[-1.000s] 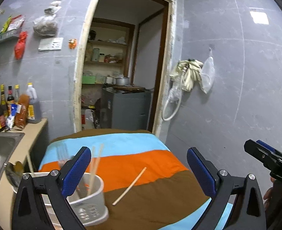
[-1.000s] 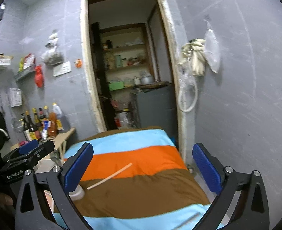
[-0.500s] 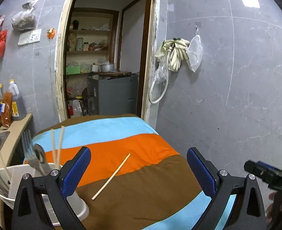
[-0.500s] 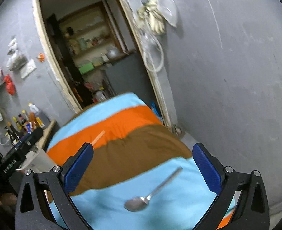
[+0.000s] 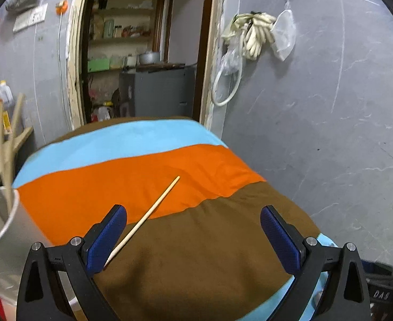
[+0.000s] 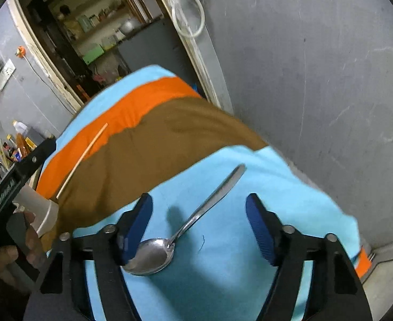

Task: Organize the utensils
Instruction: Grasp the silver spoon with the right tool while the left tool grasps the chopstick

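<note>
The jaws of the right gripper have just been closing and are seen half spread, with blue pads on both sides. Between them a metal spoon is laid on the light blue stripe of the striped cloth. The bowl of the spoon is seen near, just beside the left pad (it cannot be told if the two touch), and the handle is pointed far and to the right. The spoon is not pinched yet. The jaws of the left gripper are spread wide, and nothing is held between them. A single chopstick is laid on the cloth in front of them, across the orange and brown stripes. Its near end is hidden behind the left pad, and its far end is pointed away to the right. At the left edge a white holder is seen, blurred, with more chopsticks stood up in it. In the right wrist view the left gripper is seen from the side at the far left, held in a hand. Past the cloth a gray wall is found, with gloves and a bag hung on it, and an open doorway to a room with shelves. Bottles are stood on a counter at the left.
</note>
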The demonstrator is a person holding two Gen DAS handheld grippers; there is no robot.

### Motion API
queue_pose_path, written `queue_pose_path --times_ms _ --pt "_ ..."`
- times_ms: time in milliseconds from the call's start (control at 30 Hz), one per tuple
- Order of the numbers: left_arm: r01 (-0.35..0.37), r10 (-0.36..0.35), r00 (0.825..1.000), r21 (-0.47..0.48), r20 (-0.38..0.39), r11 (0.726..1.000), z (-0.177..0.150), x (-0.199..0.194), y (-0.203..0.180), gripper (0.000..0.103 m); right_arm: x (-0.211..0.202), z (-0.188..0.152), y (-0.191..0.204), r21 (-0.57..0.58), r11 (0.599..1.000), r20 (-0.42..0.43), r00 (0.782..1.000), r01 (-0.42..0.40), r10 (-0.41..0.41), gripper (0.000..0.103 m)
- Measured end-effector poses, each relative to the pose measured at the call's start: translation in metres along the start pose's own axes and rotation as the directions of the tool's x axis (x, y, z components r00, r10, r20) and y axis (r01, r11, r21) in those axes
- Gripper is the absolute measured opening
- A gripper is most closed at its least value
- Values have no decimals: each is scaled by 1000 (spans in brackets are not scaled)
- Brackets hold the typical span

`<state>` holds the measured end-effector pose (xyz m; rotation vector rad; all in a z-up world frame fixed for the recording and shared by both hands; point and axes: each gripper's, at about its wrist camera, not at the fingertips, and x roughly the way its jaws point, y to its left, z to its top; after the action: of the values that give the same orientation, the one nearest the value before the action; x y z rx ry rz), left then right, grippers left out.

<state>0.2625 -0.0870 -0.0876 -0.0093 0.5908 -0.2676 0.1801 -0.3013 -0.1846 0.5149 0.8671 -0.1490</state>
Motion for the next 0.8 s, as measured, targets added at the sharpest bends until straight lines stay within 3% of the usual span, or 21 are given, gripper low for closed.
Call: queue_pose_path --times_ms 133,500,633,800 --pt "-11 11 999 -16 -40 1000 2 17 6 101 16 -1 4 11 1000 -23 1000 -13 13 55" --pt "-33 29 993 -33 -112 999 12 53 19 100 57 27 25 1 994 -77 991 -106 106 12" --pt "-51 43 989 -53 -143 997 16 66 24 98 78 48 38 -40 988 -115 983 -148 142 9" --pt "-86 71 977 -70 -199 994 19 85 34 87 99 73 55 -107 976 -175 970 -189 169 9"
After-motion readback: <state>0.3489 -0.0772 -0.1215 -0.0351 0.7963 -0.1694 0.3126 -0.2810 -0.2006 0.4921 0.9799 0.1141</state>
